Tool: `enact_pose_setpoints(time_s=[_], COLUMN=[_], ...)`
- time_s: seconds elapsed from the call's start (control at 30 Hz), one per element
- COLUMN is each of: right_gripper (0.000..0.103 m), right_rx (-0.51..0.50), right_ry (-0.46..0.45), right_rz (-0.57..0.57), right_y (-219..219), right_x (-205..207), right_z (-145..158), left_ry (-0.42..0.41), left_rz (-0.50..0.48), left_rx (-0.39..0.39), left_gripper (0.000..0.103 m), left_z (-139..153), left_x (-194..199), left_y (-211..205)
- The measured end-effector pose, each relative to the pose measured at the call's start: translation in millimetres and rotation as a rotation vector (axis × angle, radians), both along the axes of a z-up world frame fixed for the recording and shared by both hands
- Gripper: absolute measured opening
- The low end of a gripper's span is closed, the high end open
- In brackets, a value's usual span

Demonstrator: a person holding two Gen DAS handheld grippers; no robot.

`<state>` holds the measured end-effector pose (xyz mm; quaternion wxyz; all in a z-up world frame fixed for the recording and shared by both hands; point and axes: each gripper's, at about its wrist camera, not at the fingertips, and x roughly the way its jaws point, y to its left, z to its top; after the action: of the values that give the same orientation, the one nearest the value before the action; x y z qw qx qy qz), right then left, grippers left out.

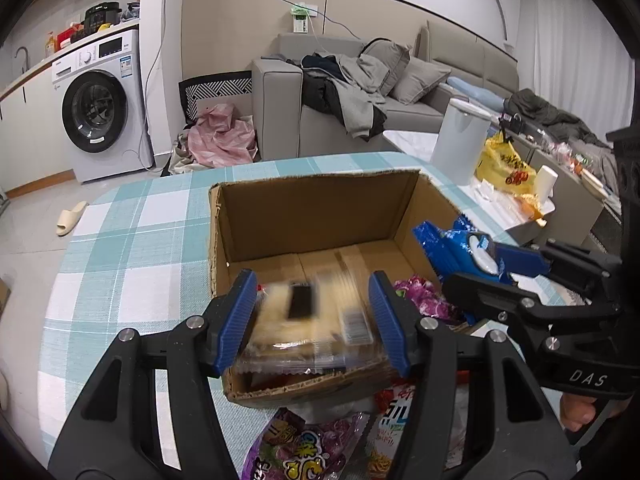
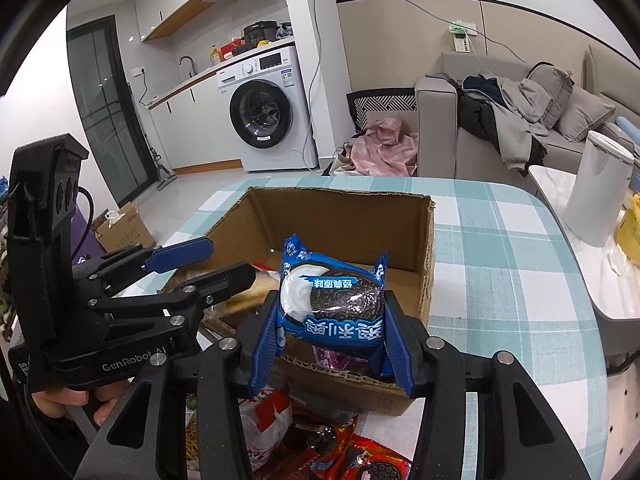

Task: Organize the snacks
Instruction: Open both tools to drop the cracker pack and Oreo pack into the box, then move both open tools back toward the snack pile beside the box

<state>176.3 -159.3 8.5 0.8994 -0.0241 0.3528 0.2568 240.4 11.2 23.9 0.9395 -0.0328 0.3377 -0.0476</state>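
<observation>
An open cardboard box [image 1: 320, 204] stands on the checked tablecloth; it also shows in the right wrist view [image 2: 344, 216]. My left gripper [image 1: 314, 314] is open over the box's near edge, and a blurred clear-wrapped cracker pack [image 1: 308, 320] lies between its fingers, apparently dropping into the box. My right gripper [image 2: 330, 330] is shut on a blue cookie pack [image 2: 332, 296] and holds it above the box's near right corner; the pack also shows in the left wrist view [image 1: 460, 252]. A purple candy bag [image 1: 424, 300] lies inside the box.
Loose snack bags lie on the table in front of the box: a purple one [image 1: 304, 452] and red ones [image 2: 352, 456]. A white bin [image 2: 600, 188] and a yellow bag [image 1: 504, 168] stand on a side table to the right. A sofa [image 1: 360, 112] is behind.
</observation>
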Motion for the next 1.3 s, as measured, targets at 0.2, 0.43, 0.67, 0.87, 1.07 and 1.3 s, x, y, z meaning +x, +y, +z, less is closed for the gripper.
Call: enact_pose_setpoints(time_s=[0.2,0.43,0.67,0.87,1.07,1.3], right_gripper=[0.066,0.099,0.103,0.103,0.103,0.103], right_rx=[-0.002,0.009,0.028,0.023,0.017,0.004], right_ry=[-0.028,-0.048,-0.065,-0.086,-0.079,-0.078], right_rz=[-0.014,-0.012,-0.034,-0.049,-0.045,-0.061], right_y=[-7,-20,-33,-42,-50,-54], right_x=[-6,-24,-48,-63,-76,-88], right_z=[8,17,17,16,10,0], left_ry=[-0.026,-0.067,-0.082,-0.076,-0.08,-0.081], left_rz=[0.007,0.054,0.064,0.077,0.082,0.102], left_rx=[0.009,0.026,0.023,0.045,0.062,0.048], left_gripper=[0.081,0.102,0.102,0.102,0.102,0.102], left_z=[5,16,21,21,15,5], left_x=[-16,-48,-78,-100,-120,-130], left_y=[-1,1,3,4,5,9])
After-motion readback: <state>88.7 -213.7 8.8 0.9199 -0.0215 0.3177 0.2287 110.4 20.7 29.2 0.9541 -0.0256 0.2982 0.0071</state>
